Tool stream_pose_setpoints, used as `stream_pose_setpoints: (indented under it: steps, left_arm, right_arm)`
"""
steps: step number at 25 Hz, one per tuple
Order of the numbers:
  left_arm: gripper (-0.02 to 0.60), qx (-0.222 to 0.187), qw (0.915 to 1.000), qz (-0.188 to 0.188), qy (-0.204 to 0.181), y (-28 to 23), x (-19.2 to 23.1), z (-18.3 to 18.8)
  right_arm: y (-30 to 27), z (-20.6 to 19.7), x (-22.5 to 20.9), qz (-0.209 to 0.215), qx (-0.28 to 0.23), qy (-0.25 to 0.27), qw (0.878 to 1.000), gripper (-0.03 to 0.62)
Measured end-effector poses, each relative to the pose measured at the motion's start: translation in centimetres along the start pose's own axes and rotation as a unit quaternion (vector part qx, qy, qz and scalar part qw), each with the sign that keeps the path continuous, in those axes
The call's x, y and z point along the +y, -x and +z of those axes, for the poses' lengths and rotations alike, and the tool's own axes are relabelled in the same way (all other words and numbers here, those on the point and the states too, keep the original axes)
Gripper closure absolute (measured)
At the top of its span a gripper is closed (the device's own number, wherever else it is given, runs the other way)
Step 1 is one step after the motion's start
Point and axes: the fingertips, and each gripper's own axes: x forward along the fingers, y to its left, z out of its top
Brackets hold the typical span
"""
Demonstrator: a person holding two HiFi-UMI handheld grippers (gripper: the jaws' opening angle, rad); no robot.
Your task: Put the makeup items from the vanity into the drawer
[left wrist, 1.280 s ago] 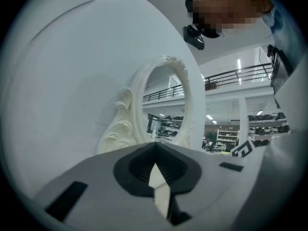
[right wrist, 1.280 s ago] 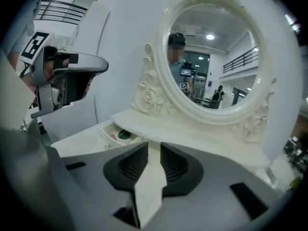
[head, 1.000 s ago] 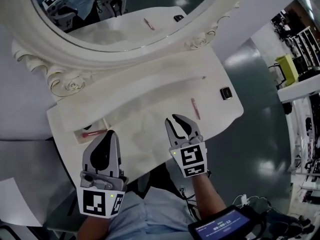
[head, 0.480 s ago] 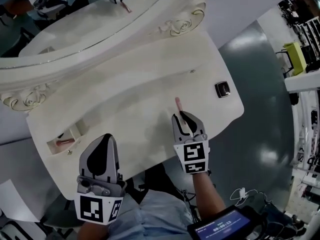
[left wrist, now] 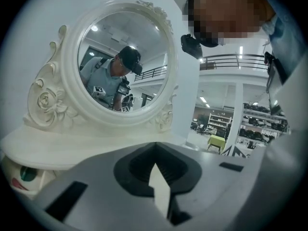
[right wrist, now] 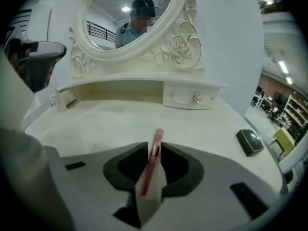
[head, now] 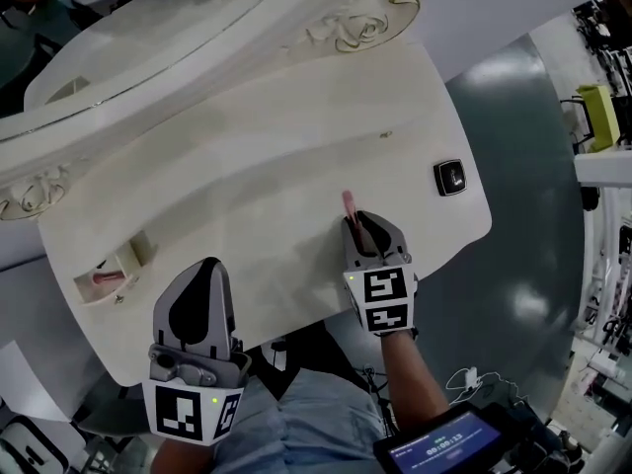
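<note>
A thin pink makeup stick [head: 349, 203] [right wrist: 155, 150] lies on the white vanity top [head: 247, 166], and its near end runs in between the jaws of my right gripper [head: 363, 227] [right wrist: 154, 146]. Those jaws stand a little apart, close on either side of the stick, and do not clamp it. My left gripper [head: 202, 299] [left wrist: 155, 148] hangs over the vanity's front left edge, shut and empty. The small left drawer [head: 126, 261] [right wrist: 60, 100] is pulled open with a pink item [head: 102, 277] inside.
A black compact [head: 451, 178] [right wrist: 249, 142] sits near the vanity's right edge. The oval mirror frame [head: 197, 38] [left wrist: 122, 66] rises at the back. The right drawer [right wrist: 190, 99] is closed. A handheld screen [head: 444, 447] hangs at my waist.
My right gripper has moved forward and down onto the pink stick, which now sits between its jaws. The left gripper has sunk a little, and the view has shifted towards the vanity front.
</note>
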Motion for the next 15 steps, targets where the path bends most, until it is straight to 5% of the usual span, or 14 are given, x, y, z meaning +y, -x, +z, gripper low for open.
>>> stream_pose_setpoints:
  steps: [8,15]
  left_arm:
    - [0.581,-0.006,0.9999,0.009,0.003,0.2,0.1,0.1]
    - [0.581,-0.033,0.9987,0.039,0.007,3.1,1.9,1.9]
  right_arm:
    - [0.1,0.4,0.7,0.026,0.001,0.008,1.0,0.549]
    - [1.7,6.0,4.5,0.058,-0.052,0.05,0.996,0.549]
